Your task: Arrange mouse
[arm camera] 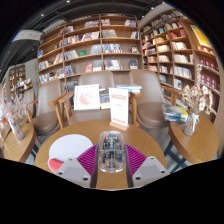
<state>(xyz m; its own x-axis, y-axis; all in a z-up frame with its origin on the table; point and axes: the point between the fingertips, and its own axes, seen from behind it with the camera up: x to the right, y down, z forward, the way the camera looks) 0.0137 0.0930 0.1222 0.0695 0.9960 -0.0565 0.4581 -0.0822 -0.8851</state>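
Grasping a clear-shelled mouse (111, 153), the tongs (111, 162) press it from both sides with magenta pads (86, 159) above a round wooden desk (140, 135). A white mouse mat (68, 147) lies at ten o'clock, a standing card (119, 107) at twelve, bookshelves (95, 45) beyond.

A single view rides on the hand-held gripper (111, 163) and looks forward along its two fingers (84, 161), which show at the bottom. It sits low and close over the round wooden surface (140, 135), angled slightly downward across it. Beyond, it faces chairs (150, 100) and tall bookshelves (95, 45) well apart at the far wall. The wide-angle lens bends the room's lines.
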